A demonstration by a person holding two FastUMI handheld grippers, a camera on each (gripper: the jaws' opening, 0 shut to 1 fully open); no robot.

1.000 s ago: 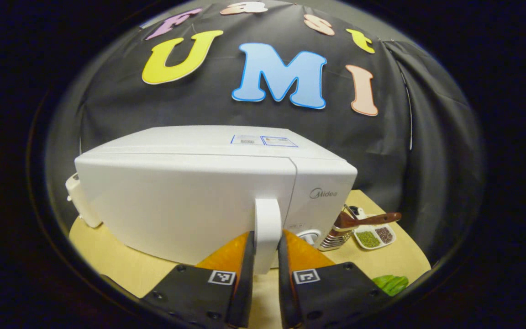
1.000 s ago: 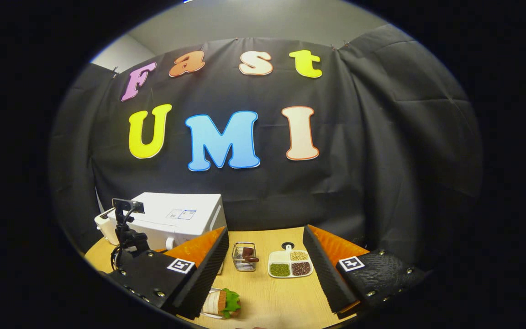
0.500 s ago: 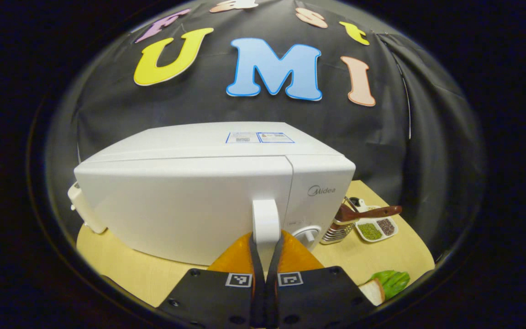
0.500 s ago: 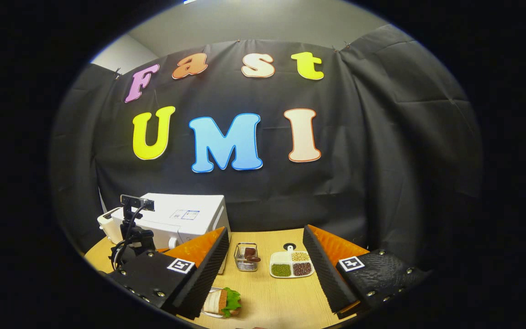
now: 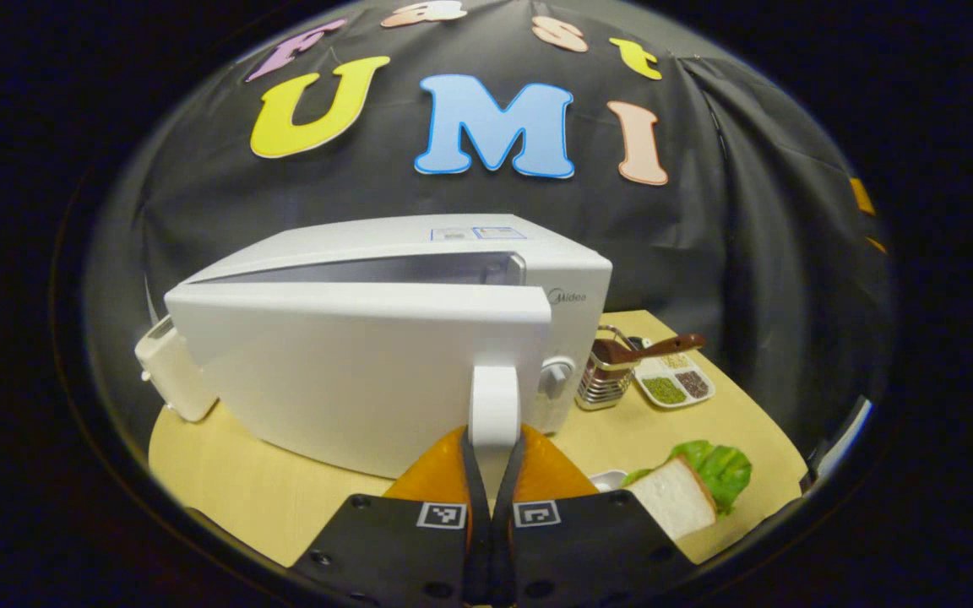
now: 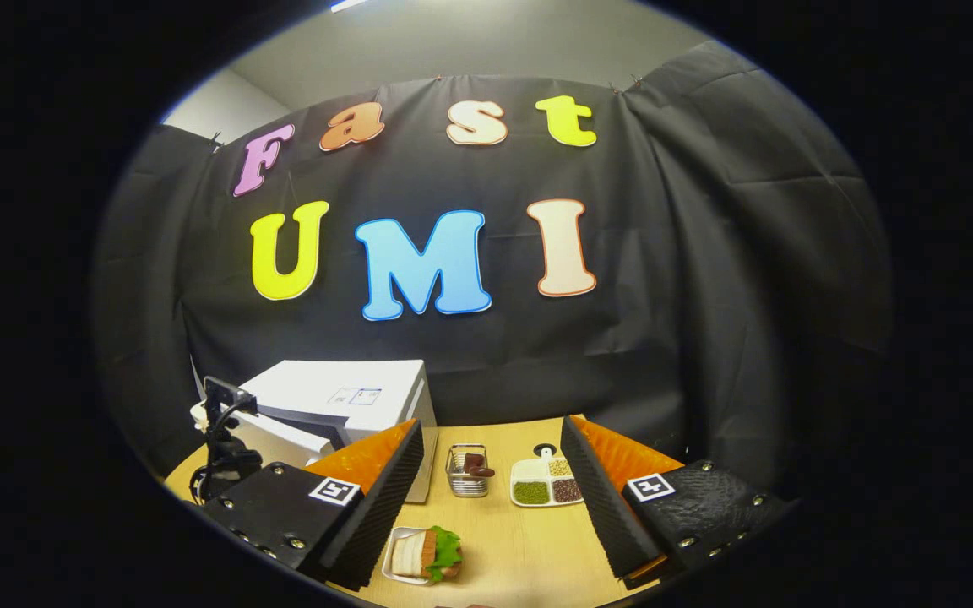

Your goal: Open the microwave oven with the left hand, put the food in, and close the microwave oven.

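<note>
Left claw [image 5: 491, 485]: my fingers are clamped together on the white door handle [image 5: 494, 404], which sticks up between them.
Right claw [image 6: 491, 498]: my fingers stand wide apart, holding nothing, above the near edge of the surface [image 6: 520, 549].
Door [image 5: 351, 371]: part-way open; a wedge-shaped gap shows along its top edge, widest at the handle side, with the grey cavity rim behind.
Microwave oven [image 5: 453, 253]: a white box with a knob on its right panel, standing on the left part of the surface near the back edge.
Food: a sandwich [image 6: 429, 553] of sliced bread and green lettuce on a small white dish, at the near edge, just beside my right claw's left finger.
Risk, slip: I judge the handle is smooth and narrow, so a pull off its line could let it slide out.
Risk, drag: pulling hard or straight back, rather than around the hinge, might shift the whole oven.
Risk, clearance: the sandwich looks close to the door's swing path.
</note>
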